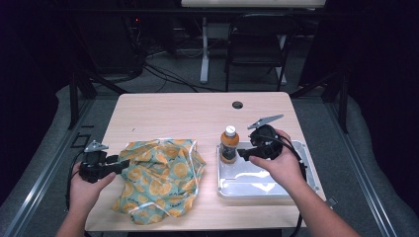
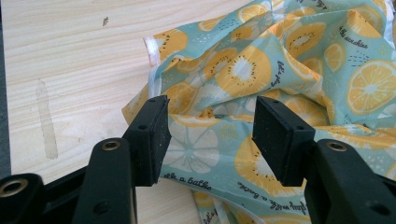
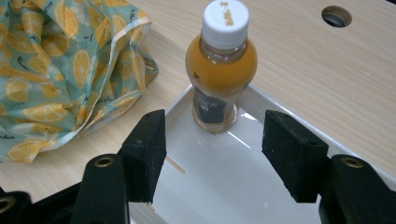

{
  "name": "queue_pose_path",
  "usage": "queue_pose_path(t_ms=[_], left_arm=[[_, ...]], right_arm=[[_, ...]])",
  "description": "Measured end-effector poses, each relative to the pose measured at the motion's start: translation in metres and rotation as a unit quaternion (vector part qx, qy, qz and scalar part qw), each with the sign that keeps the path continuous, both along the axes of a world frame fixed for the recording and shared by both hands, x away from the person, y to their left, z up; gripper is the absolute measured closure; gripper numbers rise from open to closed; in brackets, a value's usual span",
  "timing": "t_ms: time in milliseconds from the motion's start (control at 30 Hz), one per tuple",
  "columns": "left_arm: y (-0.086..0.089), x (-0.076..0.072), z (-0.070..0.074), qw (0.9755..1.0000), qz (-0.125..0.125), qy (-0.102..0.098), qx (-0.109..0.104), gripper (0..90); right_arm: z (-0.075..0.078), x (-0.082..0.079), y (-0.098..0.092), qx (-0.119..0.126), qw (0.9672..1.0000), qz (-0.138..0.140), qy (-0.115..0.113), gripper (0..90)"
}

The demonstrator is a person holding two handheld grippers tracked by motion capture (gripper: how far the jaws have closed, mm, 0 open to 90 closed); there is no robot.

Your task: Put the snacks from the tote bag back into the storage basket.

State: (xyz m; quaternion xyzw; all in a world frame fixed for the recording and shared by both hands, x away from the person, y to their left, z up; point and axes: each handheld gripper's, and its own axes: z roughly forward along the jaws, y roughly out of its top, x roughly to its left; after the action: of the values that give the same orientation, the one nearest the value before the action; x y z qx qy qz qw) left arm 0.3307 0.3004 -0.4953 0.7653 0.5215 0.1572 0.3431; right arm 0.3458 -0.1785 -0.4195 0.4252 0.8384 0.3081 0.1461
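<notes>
Left gripper [image 2: 209, 135] at the near-left edge of a crumpled teal cloth printed with orange and kiwi slices [image 1: 163, 177] — jaws spread wide, fabric lying between and below them, not pinched. Right gripper [image 3: 212, 151] over a white rectangular plastic tray [image 1: 257, 187], jaws equally wide, holding nothing, pointed at a small bottle of orange juice with a white cap [image 3: 220, 65] — upright in the tray's far-left corner, just ahead of the jaws. Cloth on the light wooden table [image 1: 197, 113], just left of the tray.

Bottle [image 1: 229, 144] upright in tray [image 1: 257, 190] corner on table [image 1: 197, 113]; right gripper [image 1: 243, 154] just beside it, left gripper [image 1: 123, 163] at the cloth [image 1: 160, 177] edge.
</notes>
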Motion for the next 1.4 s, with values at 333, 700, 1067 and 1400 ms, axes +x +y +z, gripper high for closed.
queue_pose_path(t_ms=[333,700,1067,1400], left_arm=[[0.0,0.0,0.0,1.0,0.001,0.0,0.0,46.0],[0.001,0.0,0.0,1.0,0.002,0.0,-0.001,46.0],[0.001,0.0,-0.001,1.0,0.001,-0.001,-0.001,46.0],[0.001,0.0,0.0,1.0,0.001,-0.001,-0.001,46.0]], right_arm=[[-0.026,-0.018,0.008,0.003,1.0,0.008,0.0,39.5],[-0.052,-0.033,0.008,0.028,0.9996,0.002,-0.002,39.6],[-0.071,-0.045,0.005,0.039,0.9991,-0.016,-0.008,40.7],[-0.086,-0.048,0.0,0.046,0.9984,-0.028,-0.019,41.3]])
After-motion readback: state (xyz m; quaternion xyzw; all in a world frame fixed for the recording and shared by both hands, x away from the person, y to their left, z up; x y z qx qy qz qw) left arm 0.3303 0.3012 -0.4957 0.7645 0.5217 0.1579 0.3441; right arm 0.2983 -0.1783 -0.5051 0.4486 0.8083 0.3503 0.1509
